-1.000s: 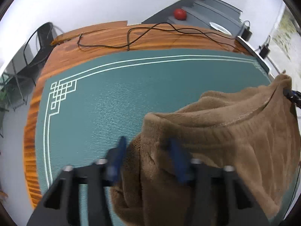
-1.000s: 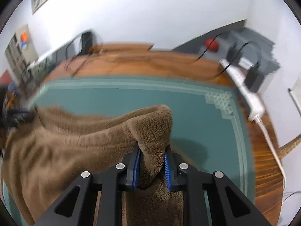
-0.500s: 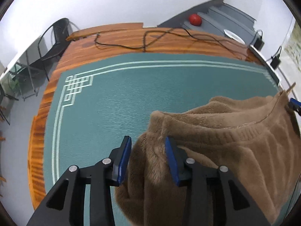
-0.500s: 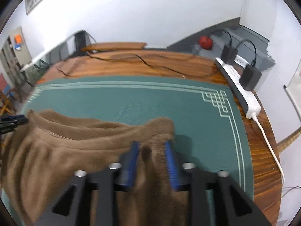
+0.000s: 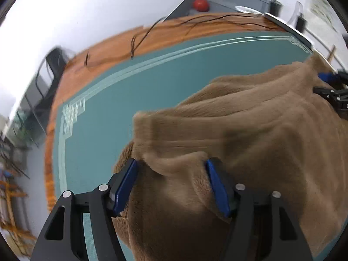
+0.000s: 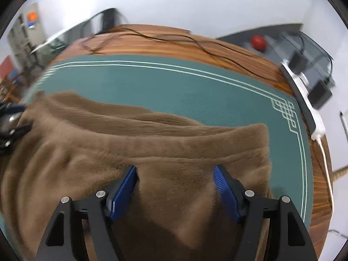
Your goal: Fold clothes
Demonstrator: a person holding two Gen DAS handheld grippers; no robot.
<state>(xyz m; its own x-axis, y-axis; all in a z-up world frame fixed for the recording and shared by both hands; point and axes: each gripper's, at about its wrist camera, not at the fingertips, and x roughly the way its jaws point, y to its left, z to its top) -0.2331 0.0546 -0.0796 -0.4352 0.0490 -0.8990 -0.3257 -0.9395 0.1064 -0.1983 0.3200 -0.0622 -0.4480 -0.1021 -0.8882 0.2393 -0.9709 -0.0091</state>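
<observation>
- Brown fleece garment [image 5: 250,130] lies spread on the green mat [image 5: 152,91] that covers the wooden table [image 5: 113,47], its ribbed hem edge running between your two grippers.
- Left gripper [image 5: 171,184]: its blue fingers [image 5: 124,187] are spreading apart at this moment, with a fold of fleece between them; the fabric looks slack, not pinched.
- Right gripper [image 6: 176,189]: its fingers [image 6: 226,193] are opening too, more slowly, and stand wide with the hem corner lying loose between them.
- Snagging is the first risk. The pile is deep and the finger pads are ribbed, so if you lift away before the fingers clear the cloth, a pad may drag the corner up and undo the fold you have just laid.
- Uneven release is the second. If one hand pulls off sooner or at more of a slant than the other, the hem likely skews, and every later fold inherits that crooked edge.
- Bulk is the third. Thick fleece tends to spring back; the raised ridge near the left fingers suggests the layer has not settled flat and may roll open by itself.
- Loose black cables [image 6: 174,39] and the white power strip [image 6: 313,117] lie along the table edges, well apart from the garment; a wide sweep outward could catch them.
</observation>
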